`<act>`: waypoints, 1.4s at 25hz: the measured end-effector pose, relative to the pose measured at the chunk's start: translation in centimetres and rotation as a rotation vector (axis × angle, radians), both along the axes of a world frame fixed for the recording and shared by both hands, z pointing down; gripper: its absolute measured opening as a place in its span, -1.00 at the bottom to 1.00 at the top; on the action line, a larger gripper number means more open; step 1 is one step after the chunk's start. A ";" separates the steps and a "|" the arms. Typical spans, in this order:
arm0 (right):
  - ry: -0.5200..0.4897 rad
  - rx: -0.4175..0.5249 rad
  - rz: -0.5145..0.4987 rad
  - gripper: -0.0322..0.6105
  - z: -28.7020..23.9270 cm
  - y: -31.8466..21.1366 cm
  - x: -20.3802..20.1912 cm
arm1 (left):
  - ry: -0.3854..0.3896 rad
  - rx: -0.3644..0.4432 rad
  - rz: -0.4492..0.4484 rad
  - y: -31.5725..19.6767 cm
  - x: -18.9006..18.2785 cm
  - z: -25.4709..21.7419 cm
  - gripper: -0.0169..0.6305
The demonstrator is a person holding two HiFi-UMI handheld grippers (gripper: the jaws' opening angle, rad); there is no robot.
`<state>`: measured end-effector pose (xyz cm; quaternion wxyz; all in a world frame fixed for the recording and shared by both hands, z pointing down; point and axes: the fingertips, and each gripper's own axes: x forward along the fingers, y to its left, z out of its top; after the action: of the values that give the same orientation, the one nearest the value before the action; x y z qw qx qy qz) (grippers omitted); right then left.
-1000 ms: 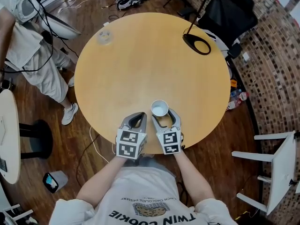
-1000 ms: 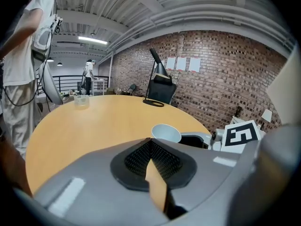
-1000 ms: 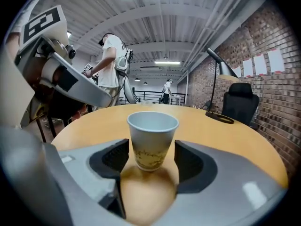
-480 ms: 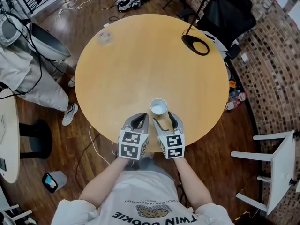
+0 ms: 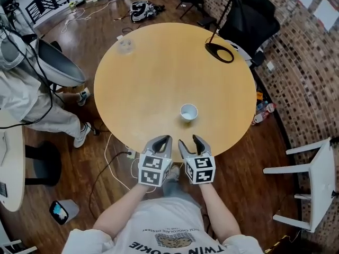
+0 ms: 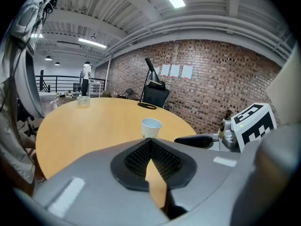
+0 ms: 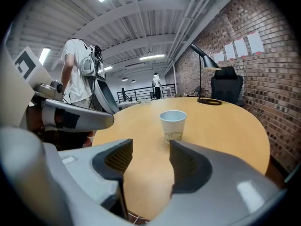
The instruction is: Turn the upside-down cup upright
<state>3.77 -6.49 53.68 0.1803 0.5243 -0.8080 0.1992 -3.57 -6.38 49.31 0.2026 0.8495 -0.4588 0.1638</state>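
Although the cup (image 5: 188, 111) stood upright on the tabletop (image 5: 159, 73), a careless swing could topple it. Short of the cup, the left tool (image 5: 163, 139) was pressed together. The right tool (image 5: 189, 140) was spread and empty, its jaws having just been closing a little.

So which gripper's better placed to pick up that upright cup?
Probably right. The right gripper is open and empty, its jaws having just been closing slightly, and the cup stands straight ahead of it. The left gripper is shut.
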 end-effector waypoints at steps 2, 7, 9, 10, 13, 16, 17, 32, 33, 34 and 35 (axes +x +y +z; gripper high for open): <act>-0.011 -0.001 0.022 -0.16 -0.2 1.9 -1.3 | 0.006 0.010 0.007 2.1 -1.5 0.1 -0.94; -0.016 0.024 0.059 -0.28 -1.2 7.4 -4.5 | 0.019 0.024 0.038 8.0 -4.2 0.7 -0.94; -0.033 0.027 0.073 -0.37 -2.0 9.8 -5.6 | 0.025 0.019 0.049 10.3 -5.1 0.5 -0.94; -0.038 0.027 0.079 -0.43 -2.3 11.0 -6.1 | 0.031 0.017 0.054 11.4 -5.6 0.3 -0.94; -0.044 0.026 0.093 -0.53 -3.0 14.2 -7.5 | 0.056 0.013 0.066 14.3 -6.6 -0.1 -0.94; -0.062 0.034 0.115 -0.61 -3.5 17.3 -8.3 | 0.077 0.017 0.085 17.3 -7.1 -0.4 -0.94; -0.064 0.042 0.124 -0.63 -3.8 18.3 -8.4 | 0.079 0.020 0.094 18.2 -7.1 -0.5 -0.94; -0.085 0.125 0.146 -0.89 -6.3 28.6 -6.1 | 0.070 0.055 0.112 28.2 -3.2 -1.5 -0.94; -0.084 0.130 0.145 -0.89 -6.6 29.1 -5.7 | 0.067 0.059 0.108 28.7 -2.8 -1.8 -0.94; -0.082 0.134 0.143 -0.89 -7.0 29.6 -5.3 | 0.063 0.060 0.106 29.2 -2.4 -2.1 -0.94; -0.080 0.137 0.139 -0.89 -7.4 30.2 -4.8 | 0.061 0.060 0.104 29.7 -1.8 -2.4 -0.94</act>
<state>-1.08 23.66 46.25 0.0974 0.5818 -0.7880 0.1762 -5.39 23.36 46.87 0.1820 0.8825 -0.4124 0.1345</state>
